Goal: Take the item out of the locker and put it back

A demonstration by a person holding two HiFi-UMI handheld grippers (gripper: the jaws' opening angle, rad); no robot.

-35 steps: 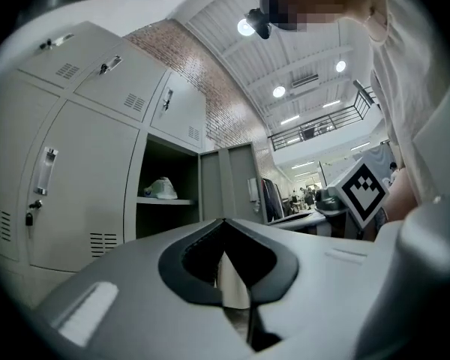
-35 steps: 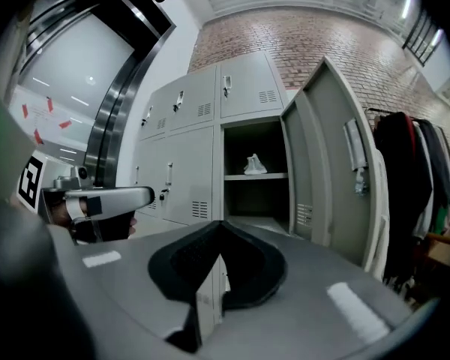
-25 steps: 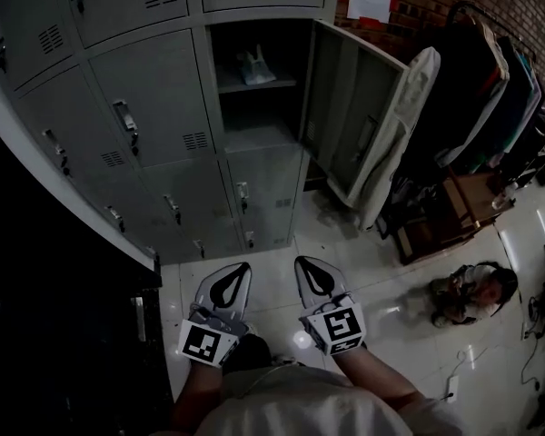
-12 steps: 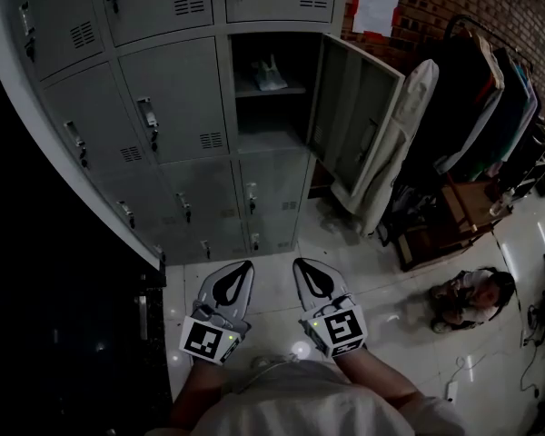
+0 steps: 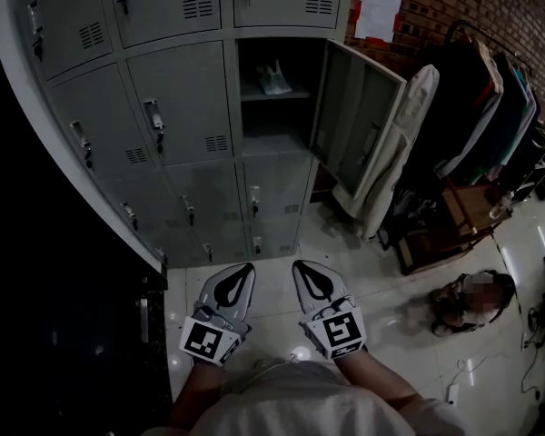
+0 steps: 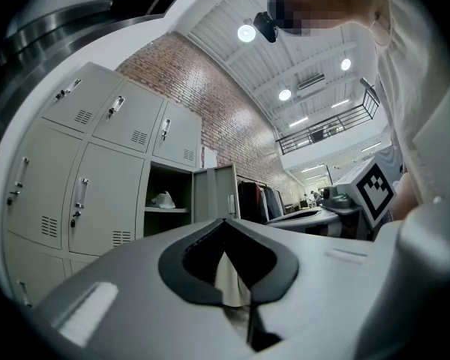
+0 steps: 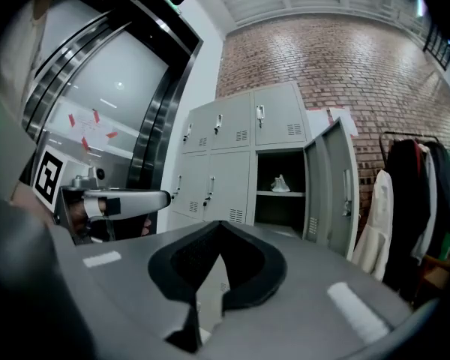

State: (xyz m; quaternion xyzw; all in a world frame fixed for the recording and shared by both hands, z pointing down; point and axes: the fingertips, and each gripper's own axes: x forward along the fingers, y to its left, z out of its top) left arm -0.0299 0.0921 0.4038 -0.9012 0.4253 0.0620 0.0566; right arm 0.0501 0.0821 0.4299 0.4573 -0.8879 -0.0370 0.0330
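left gripper: grey, black-lined | right gripper: alike | shirt: pale

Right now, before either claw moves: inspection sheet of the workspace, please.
Surface: glossy tiled floor.
Job's things: locker open, door swung right; white item on its upper shelf.
Clutter: clothes rack, white coat, wooden stand.
Claws: left claw and right claw both shut, empty, well short of the locker.
Cables: cables on the floor, far right.
Surroundings: brick wall; person low on the floor, right.
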